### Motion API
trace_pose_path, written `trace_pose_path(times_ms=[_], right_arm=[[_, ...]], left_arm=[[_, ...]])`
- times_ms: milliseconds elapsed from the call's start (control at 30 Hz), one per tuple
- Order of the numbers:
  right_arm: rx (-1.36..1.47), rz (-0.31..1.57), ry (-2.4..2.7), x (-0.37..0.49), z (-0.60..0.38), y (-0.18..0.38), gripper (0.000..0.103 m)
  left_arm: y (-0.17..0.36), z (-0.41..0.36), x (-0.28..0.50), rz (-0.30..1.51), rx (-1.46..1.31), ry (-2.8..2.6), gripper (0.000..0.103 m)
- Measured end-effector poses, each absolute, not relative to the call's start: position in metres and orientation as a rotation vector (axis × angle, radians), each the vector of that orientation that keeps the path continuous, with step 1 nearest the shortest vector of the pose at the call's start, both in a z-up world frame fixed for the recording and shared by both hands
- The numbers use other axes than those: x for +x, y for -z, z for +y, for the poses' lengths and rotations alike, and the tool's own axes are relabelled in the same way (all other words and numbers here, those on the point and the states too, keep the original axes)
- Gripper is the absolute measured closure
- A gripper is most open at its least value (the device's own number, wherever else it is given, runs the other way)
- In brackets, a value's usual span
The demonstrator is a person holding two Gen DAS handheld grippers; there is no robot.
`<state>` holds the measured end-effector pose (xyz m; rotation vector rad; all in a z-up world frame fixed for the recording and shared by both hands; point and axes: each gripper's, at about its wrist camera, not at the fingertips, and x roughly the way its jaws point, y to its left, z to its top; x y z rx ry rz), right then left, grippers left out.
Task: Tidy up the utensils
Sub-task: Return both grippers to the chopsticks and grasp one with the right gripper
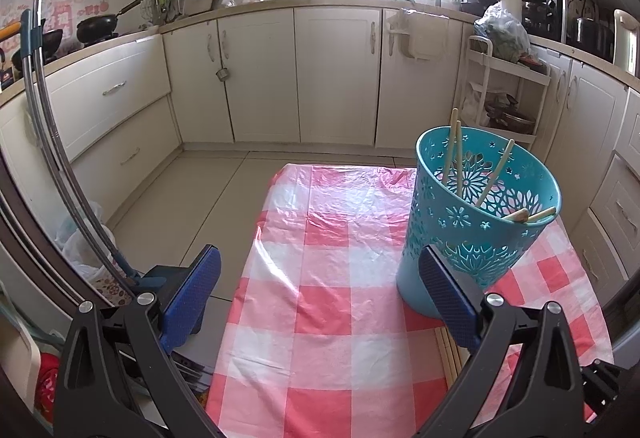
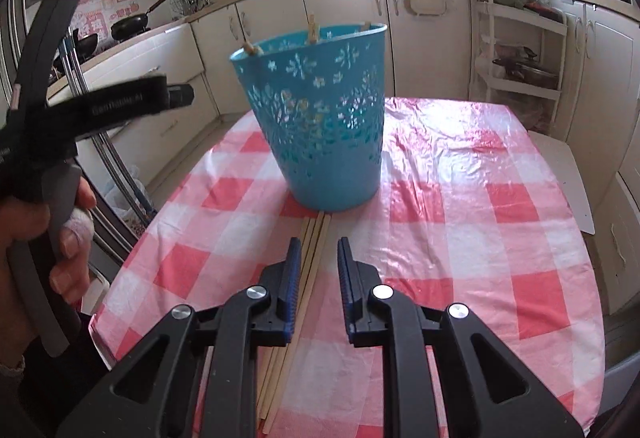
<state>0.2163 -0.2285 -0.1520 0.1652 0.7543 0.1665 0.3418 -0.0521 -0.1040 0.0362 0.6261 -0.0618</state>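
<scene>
Both tools open — chopsticks (image 2: 310, 262) beneath right tool (image 2: 316, 278).

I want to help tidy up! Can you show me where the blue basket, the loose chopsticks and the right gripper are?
basket (image 2: 320, 125): right wrist view, front wall.
chopsticks (image 2: 316, 238): right wrist view, bare shafts lying before the basket.
right gripper (image 2: 318, 262): right wrist view, gap between its open fingertips.

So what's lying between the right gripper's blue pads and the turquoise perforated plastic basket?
In the right wrist view, loose wooden chopsticks run on the checked cloth from the right gripper to the basket.
</scene>
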Motion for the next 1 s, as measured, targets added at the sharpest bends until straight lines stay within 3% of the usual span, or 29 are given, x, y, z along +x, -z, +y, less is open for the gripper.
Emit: trace_pose_path(times_ms=[600, 1000], right_arm=[[0.118, 0.93, -0.146, 0.247, -0.208, 0.193, 0.086], [0.088, 0.948, -0.179, 0.249, -0.206, 0.195, 0.086]], left_arm=[[0.118, -0.055, 0.344, 0.685, 0.073, 0.07, 0.008], [0.15, -0.087, 0.338, 0.79, 0.187, 0.131, 0.008]])
